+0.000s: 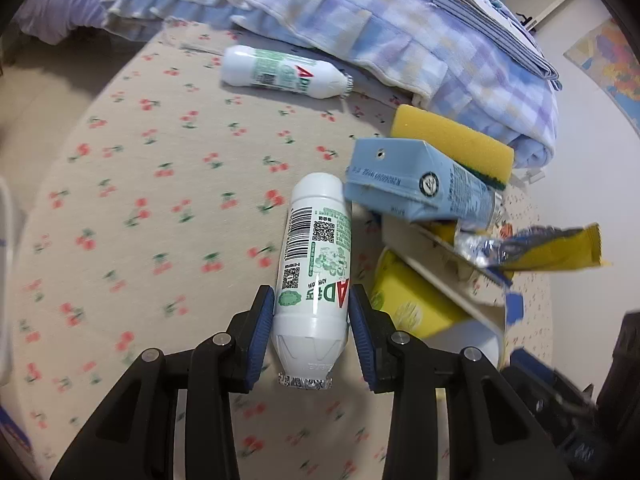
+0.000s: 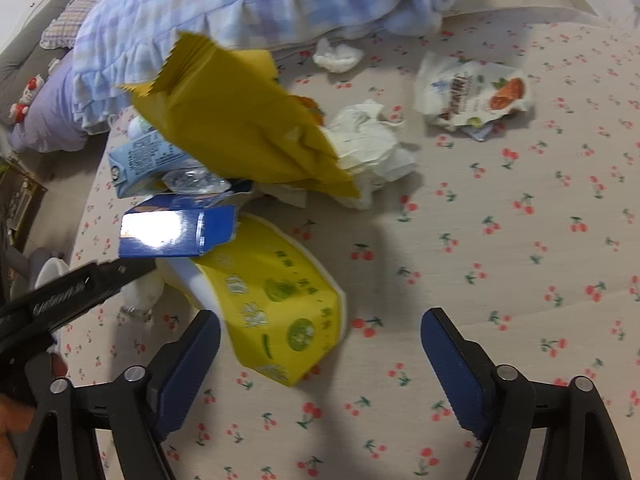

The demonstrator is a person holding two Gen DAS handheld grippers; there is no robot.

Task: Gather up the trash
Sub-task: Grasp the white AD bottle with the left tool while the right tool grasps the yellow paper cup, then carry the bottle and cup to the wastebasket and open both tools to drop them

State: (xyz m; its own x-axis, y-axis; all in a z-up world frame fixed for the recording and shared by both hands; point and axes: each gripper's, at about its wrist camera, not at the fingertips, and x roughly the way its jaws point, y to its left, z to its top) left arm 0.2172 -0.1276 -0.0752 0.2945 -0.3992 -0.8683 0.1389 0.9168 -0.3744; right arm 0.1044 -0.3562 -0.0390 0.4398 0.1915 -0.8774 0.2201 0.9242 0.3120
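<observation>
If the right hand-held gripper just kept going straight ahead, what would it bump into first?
Probably the bedsheet: the open right hand-held gripper points at bare cherry-print fabric. The yellow paper cup lies just left of that line, by the left finger; depth is unclear.

Glossy white plastic bottle [image 1: 316,276] with crinkled foil seal; matt, porous yellow sponge [image 1: 452,140]; smooth coated-paper blue carton [image 1: 420,184]; shiny yellow paper cup [image 2: 280,300]; crumpled tissue paper [image 2: 372,148]; soft woven cherry-print bedsheet [image 2: 520,260]; ribbed blue rubber pads [image 1: 262,340] on black plastic left claw [image 1: 311,334].
</observation>
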